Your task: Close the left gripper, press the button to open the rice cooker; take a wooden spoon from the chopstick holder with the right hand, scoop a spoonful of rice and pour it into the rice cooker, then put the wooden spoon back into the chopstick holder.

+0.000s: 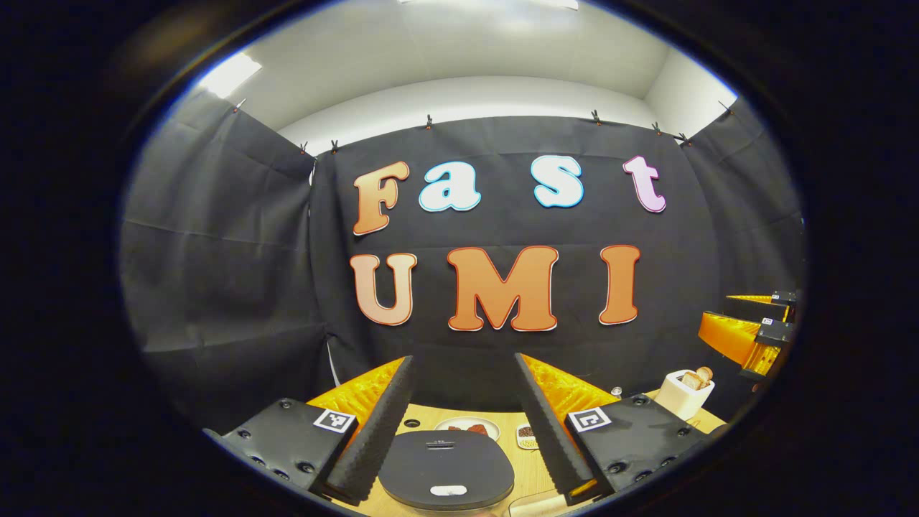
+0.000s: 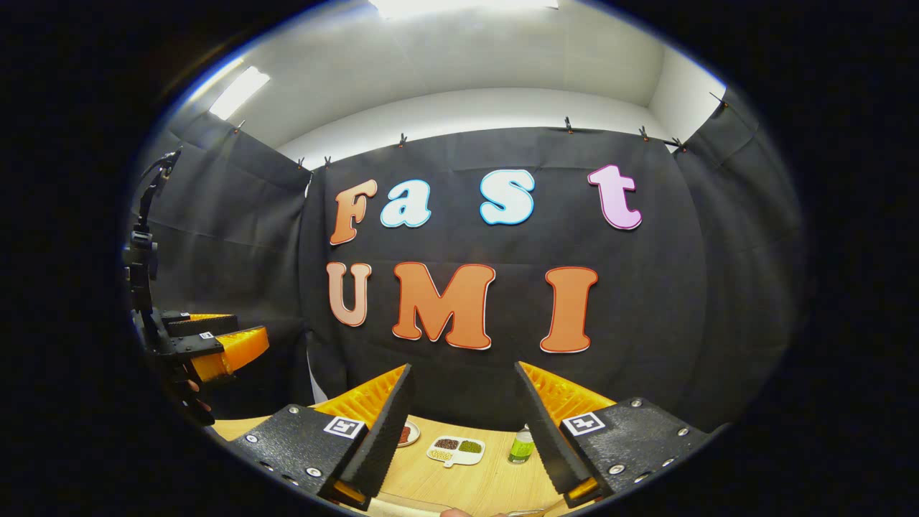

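Matte black, rounded rice cooker (image 1: 446, 467) sits lid-down on pale wooden table (image 1: 513, 459) at six o'clock, between the left gripper (image 1: 463, 431)'s two spread ridged fingers. One white chopstick holder (image 1: 683, 393) stands at four o'clock. Right gripper (image 2: 459, 438) gapes too, over one divided dish (image 2: 456, 450).

Black cloth (image 1: 215, 251) clipped up all round, white ceiling (image 1: 445, 57) glowing with a light panel (image 2: 240, 92), pale wooden table (image 2: 459, 485) below.
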The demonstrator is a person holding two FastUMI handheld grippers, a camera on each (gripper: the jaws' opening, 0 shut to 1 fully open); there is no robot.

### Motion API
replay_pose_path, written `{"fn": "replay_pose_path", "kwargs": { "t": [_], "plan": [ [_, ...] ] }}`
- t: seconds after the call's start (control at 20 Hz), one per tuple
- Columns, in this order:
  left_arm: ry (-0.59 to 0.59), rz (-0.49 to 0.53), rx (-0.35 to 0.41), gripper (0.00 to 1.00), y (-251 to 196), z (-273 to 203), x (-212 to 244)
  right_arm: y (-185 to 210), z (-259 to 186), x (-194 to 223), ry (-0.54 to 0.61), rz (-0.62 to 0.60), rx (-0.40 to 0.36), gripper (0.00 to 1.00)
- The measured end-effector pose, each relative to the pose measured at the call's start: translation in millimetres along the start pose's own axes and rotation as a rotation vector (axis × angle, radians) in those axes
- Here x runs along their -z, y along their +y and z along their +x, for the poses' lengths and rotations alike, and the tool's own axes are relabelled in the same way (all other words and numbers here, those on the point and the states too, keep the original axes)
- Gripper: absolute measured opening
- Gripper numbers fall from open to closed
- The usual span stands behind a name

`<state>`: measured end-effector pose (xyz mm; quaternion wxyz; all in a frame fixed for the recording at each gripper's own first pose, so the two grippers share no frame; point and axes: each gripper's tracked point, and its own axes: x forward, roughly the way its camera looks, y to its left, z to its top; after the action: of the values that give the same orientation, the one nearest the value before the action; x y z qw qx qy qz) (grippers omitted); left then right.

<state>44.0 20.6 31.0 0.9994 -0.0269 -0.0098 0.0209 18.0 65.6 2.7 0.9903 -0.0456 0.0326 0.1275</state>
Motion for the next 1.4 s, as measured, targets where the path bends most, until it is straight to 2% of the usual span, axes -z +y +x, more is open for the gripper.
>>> {"fn": "replay_pose_path", "kwargs": {
  "t": [0.1, 0.3, 0.4, 0.45, 0.5, 0.8, 0.9, 0.95, 1.0, 1.3, 1.35, 1.4],
  "plan": [
    [-0.015, -0.002, 0.004, 0.93, -1.0, -3.3, -2.5, 2.2, -0.7, 1.1, -0.001, -0.001, -0.006, 0.86],
    [-0.039, -0.022, 0.000, 0.92, 3.3, -6.1, -8.3, 6.2, 1.6, -0.8, -0.006, 0.005, -0.018, 0.86],
    [-0.049, -0.024, -0.003, 0.92, 5.8, -6.3, -10.7, 7.4, 2.1, -1.7, -0.010, 0.003, -0.022, 0.89],
    [-0.054, -0.021, -0.011, 0.91, 7.7, -6.5, -12.5, 8.1, 4.0, -1.2, -0.010, 0.002, -0.024, 0.86],
    [-0.057, -0.015, -0.020, 0.91, 10.3, -7.1, -12.9, 9.3, 4.7, -0.2, -0.006, 0.003, -0.029, 0.89],
    [-0.069, -0.019, -0.030, 0.91, 12.7, -6.9, -13.5, 15.1, 6.1, 2.9, 0.003, 0.008, -0.047, 0.87],
    [-0.085, -0.009, -0.065, 0.93, 21.3, -10.3, -18.7, 12.3, 5.1, 1.8, 0.001, 0.008, -0.047, 0.87],
    [-0.101, -0.013, -0.067, 0.94, 20.0, -9.3, -23.9, 9.4, 5.7, 3.2, 0.006, 0.006, -0.045, 0.92],
    [-0.110, -0.018, -0.066, 0.90, 18.5, -8.5, -24.7, 9.2, 6.7, 4.4, 0.010, 0.007, -0.043, 0.87],
    [-0.114, -0.022, -0.075, 0.90, 20.6, -8.8, -23.4, 6.0, 8.7, -3.7, -0.008, 0.020, -0.040, 0.87],
    [-0.113, -0.015, -0.083, 0.90, 21.7, -8.5, -22.7, 6.2, 8.7, -3.8, -0.007, 0.021, -0.038, 0.82],
    [-0.112, -0.014, -0.089, 0.91, 22.8, -7.3, -22.0, 6.0, 9.2, -1.7, -0.005, 0.024, -0.036, 0.87]
  ]
}}
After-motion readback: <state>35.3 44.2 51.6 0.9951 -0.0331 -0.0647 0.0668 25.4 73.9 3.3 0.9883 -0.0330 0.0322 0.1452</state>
